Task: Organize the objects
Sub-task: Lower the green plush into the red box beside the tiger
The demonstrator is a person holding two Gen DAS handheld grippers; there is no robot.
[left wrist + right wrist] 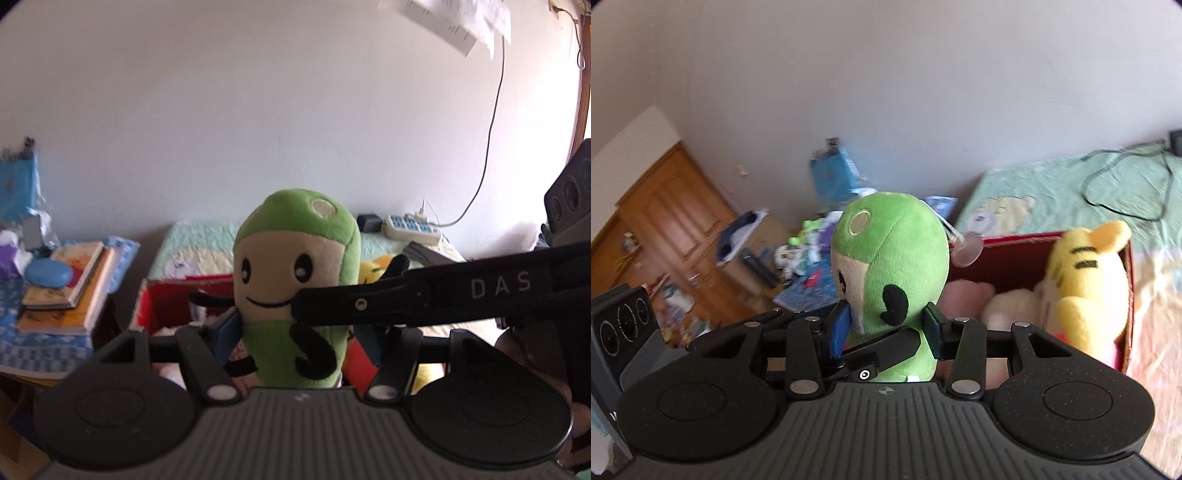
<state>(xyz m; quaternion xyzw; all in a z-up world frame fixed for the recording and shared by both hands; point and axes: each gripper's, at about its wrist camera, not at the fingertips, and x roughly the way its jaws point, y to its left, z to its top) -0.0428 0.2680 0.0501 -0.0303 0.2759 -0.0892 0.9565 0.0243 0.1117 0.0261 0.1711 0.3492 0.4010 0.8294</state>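
Note:
A green plush toy (295,258) with a cream smiling face stands upright between both grippers, above the open red box (162,306). My left gripper (295,339) is shut on its lower body. A black finger of my right gripper (369,299) crosses in front of its mouth. In the right wrist view my right gripper (888,328) is shut on the green plush toy (890,254) at neck height, and a left gripper finger (886,345) lies across its belly. The red box (1008,258) on the bed holds a yellow striped plush (1086,288) and pale plush toys (1008,302).
A stack of books (66,291) with a blue case (48,272) lies on a side table at the left. A white power strip (410,225) and a black cable (1126,184) lie on the green quilt (1052,192). Clutter (798,258) lies beside a wooden door (672,221).

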